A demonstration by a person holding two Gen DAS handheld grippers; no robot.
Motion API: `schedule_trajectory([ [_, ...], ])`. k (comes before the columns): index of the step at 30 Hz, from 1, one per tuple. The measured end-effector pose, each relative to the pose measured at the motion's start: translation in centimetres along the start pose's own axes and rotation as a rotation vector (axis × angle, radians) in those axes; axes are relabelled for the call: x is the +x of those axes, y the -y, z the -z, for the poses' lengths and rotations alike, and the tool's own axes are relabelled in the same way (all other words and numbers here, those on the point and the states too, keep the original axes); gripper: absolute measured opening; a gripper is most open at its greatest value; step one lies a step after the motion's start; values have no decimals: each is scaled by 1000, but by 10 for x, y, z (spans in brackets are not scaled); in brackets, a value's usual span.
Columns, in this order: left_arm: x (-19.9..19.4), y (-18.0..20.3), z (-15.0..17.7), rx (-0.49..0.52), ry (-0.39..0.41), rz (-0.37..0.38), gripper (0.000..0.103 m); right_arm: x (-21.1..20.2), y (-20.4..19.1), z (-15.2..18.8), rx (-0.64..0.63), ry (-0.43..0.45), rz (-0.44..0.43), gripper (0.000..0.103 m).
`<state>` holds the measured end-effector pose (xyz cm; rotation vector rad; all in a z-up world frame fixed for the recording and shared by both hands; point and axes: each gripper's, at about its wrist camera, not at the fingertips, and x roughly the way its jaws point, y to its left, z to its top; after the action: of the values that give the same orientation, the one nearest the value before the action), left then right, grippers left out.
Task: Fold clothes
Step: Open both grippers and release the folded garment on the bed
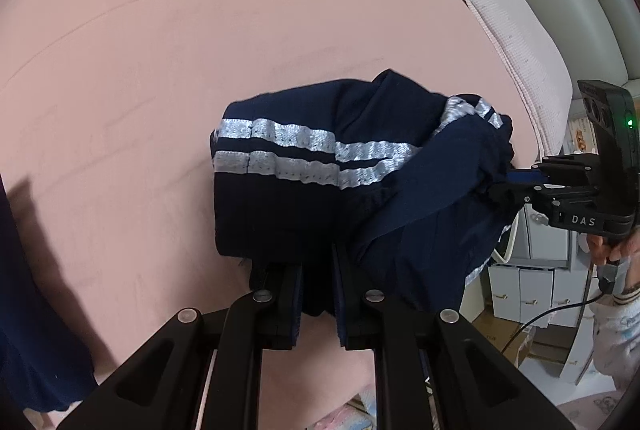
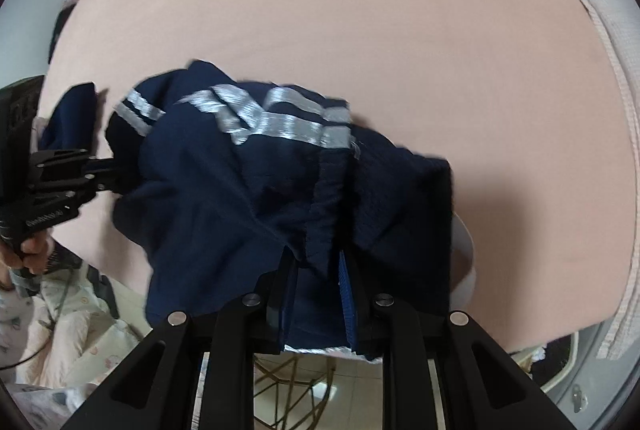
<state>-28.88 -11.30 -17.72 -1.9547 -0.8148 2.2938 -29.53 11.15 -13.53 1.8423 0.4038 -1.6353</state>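
A navy garment (image 1: 304, 198) with two silver-grey stripes lies bunched near the edge of a pink bed sheet (image 1: 160, 50). My left gripper (image 1: 318, 270) is shut on its near edge, dark cloth pinched between the fingers. In the right wrist view the same navy garment (image 2: 248, 182) hangs over the sheet's edge, and my right gripper (image 2: 320, 266) is shut on its gathered waistband. Each view shows the other gripper from the side: the right gripper (image 1: 516, 182) holds the garment's right end, the left gripper (image 2: 108, 178) its left end.
The pink sheet (image 2: 360, 10) covers a bed with a pale quilted border (image 1: 500, 10). White drawer boxes (image 1: 528, 294) stand on the floor to the right. More dark cloth (image 1: 36, 330) lies at the left edge. A person's hand (image 2: 28, 250) holds the left gripper's handle.
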Motion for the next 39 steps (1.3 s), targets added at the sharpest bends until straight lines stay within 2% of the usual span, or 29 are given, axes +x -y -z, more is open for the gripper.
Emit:
schedule_trajectory([
  [9, 6, 0, 13, 18, -57, -22, 11, 13, 12, -28, 24, -24, 25, 19],
  [14, 10, -1, 8, -20, -58, -1, 11, 15, 6, -52, 11, -24, 38, 20],
  [21, 15, 9, -2, -29, -95, -15, 12, 4, -2, -86, 15, -25, -5, 20],
  [23, 14, 12, -5, -29, -111, -20, 17, -5, -4, -95, 10, -21, -21, 27],
  [24, 14, 13, -7, -30, -116, -22, 22, -11, -4, -100, 15, -10, -33, 41],
  [25, 13, 15, -8, -32, -121, -22, 31, -17, -4, -106, 19, 1, -44, 53],
  [26, 12, 15, -10, -39, -126, -26, 39, -22, -4, -112, 25, 13, -56, 55],
  [27, 12, 16, -12, -46, -131, -31, 57, -28, -4, -119, 36, 25, -67, 55],
  [28, 10, 16, -14, -53, -126, -38, 65, -33, -4, -126, 48, 38, -80, 55],
  [29, 7, 16, -16, -57, -117, -38, 65, -38, -4, -129, 64, 51, -100, 55],
  [31, 0, 15, -20, -72, -98, -27, 65, -52, -4, -115, 108, 74, -156, 56],
  [35, -9, 11, -30, -104, -61, -13, 65, -50, -18, -126, 212, 120, -246, 56],
  [38, -12, 7, -39, -133, -29, -5, 65, -49, -17, -114, 227, 127, -253, 56],
  [39, -12, 6, -43, -142, -20, 5, 65, -37, -36, -117, 222, 126, -237, 56],
])
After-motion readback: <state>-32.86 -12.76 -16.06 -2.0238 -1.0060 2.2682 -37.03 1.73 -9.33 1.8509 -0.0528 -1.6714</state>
